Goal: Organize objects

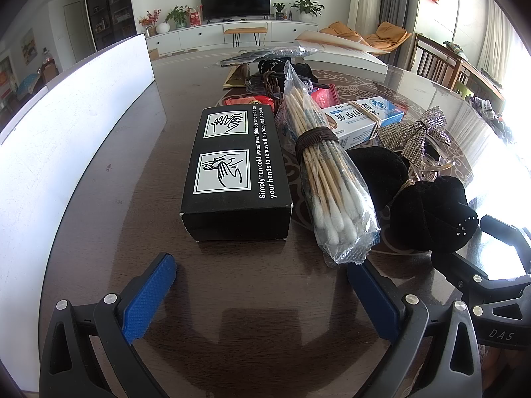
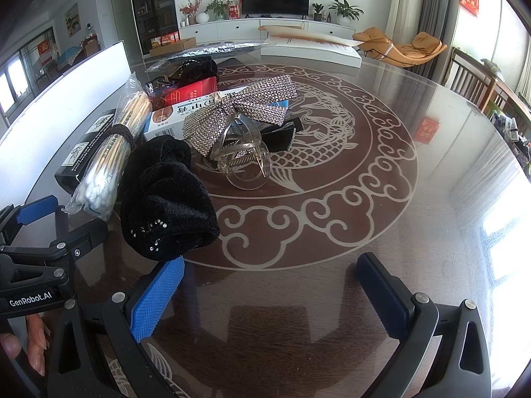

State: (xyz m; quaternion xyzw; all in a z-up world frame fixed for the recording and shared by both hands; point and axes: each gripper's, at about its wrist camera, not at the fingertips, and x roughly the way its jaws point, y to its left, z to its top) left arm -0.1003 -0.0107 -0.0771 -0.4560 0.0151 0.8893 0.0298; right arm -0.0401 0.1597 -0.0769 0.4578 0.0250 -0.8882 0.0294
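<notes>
left gripper (image 1: pixel 262 285): jaws wide apart, holding nothing, low over the table (image 1: pixel 132 172).
right gripper (image 2: pixel 270 285): same, spread and empty.
black box (image 1: pixel 232 172): straight ahead of left, swab bag (image 1: pixel 332 179) touching its right side.
approach: I'd straddle the box's short end, keeping clear of the bag.

Both handheld tools hover low and side by side, fingers spread wide and gripping nothing. The left tool (image 1: pixel 262 285) points forward with blue pads (image 1: pixel 149 295) facing inward; the right tool (image 2: pixel 270 290) sits just to its right, equally parted. A person's fingertips (image 2: pixel 35 348) curl beneath the left tool's body.
</notes>
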